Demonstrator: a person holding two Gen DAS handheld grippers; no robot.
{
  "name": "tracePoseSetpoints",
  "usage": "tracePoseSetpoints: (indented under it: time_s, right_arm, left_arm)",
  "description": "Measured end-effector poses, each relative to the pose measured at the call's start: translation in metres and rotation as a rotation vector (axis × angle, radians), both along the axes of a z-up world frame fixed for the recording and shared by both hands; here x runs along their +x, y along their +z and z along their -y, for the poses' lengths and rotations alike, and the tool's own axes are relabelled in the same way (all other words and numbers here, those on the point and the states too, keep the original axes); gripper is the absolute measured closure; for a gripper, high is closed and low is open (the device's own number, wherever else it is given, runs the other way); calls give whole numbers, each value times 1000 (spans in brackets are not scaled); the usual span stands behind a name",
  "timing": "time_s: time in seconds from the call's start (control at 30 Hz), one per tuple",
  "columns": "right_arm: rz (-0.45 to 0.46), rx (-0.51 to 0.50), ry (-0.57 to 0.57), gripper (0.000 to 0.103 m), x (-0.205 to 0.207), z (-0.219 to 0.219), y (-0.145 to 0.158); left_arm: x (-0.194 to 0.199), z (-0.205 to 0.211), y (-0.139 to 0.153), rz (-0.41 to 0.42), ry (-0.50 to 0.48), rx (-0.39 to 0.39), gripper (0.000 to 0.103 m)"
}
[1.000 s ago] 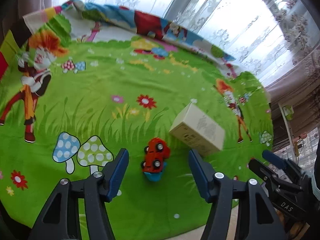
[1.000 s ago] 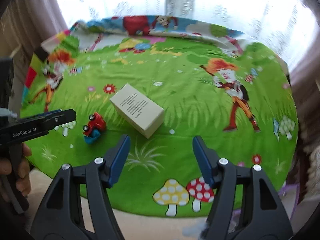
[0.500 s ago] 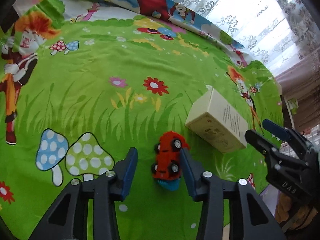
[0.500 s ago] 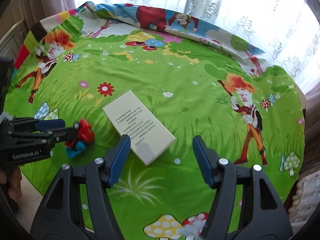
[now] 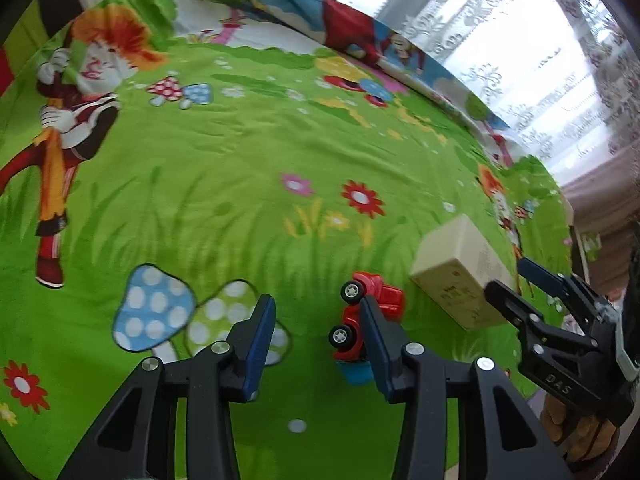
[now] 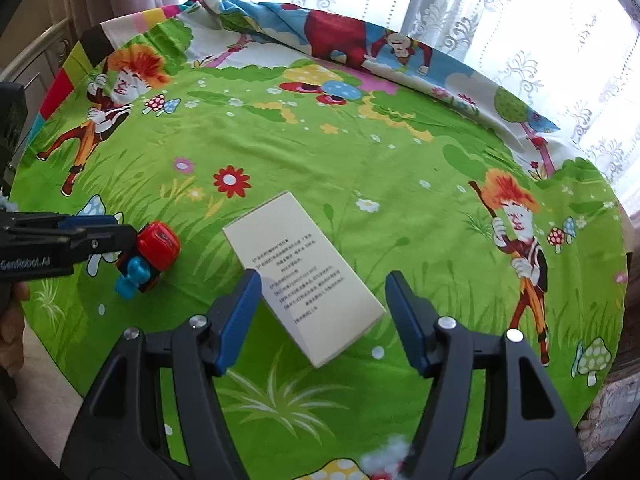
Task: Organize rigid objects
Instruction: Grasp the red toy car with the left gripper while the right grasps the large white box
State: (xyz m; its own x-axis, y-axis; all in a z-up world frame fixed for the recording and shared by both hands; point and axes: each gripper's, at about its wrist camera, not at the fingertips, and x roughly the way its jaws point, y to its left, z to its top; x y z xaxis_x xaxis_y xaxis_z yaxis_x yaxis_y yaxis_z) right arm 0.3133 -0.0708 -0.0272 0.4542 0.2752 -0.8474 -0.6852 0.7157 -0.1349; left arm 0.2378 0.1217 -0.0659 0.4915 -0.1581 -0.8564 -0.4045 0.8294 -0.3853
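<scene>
Table under a soft printed cotton cloth [image 6: 360, 152]: bright green grass ground, cartoon figures with orange hair, spotted mushrooms, red and pink flowers; slight wrinkles, far edge rucked up. White lace curtain [image 6: 500, 20] behind, floral pattern, backlit.

Small red plastic toy car [image 5: 366, 316], glossy, black tyres with silver hubs, tipped on its side over a light blue plastic base; wheels face the left wrist camera. It lies on the cloth near the front edge.

Cream rectangular cardboard box [image 6: 304, 280], matte, sharp-cornered, lying flat at a diagonal, just right of the car and apart from it. Top face carries several lines of small dark print, too small to read.

Left gripper [image 5: 316, 332]: black moulded arms, silver pivot rivets, blue rubber-like pads. Jaws part-way open, nothing clamped. The right finger [image 5: 376, 340] overlaps the car's side; the car sits outside the gap, beyond that finger. Whether it touches, cannot tell. Its side reads "GenRobot.AI" in the right wrist view.

Right gripper [image 6: 322, 316]: same build, jaws wide apart, empty, straddling the box's near end from above; contact cannot be told. In the left view its body shows "DAS".
</scene>
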Motion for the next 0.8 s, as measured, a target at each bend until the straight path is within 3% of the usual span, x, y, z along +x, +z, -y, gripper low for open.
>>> tracePoseSetpoints:
  time_s: [0.23, 0.53, 0.7, 0.8]
  right_arm:
    - [-12, 14, 13, 35, 3, -5, -1]
    - [-18, -1, 32, 35, 4, -8, -10]
    - [-30, 9, 21, 35, 9, -9, -12]
    - [-31, 3, 12, 35, 9, -8, -15]
  left_arm:
    - [-7, 1, 6, 11, 14, 61, 58]
    - [-2, 42, 19, 42, -140, 242, 58]
    - [2, 48, 13, 25, -169, 272, 59]
    - [0, 54, 15, 31, -189, 300, 65]
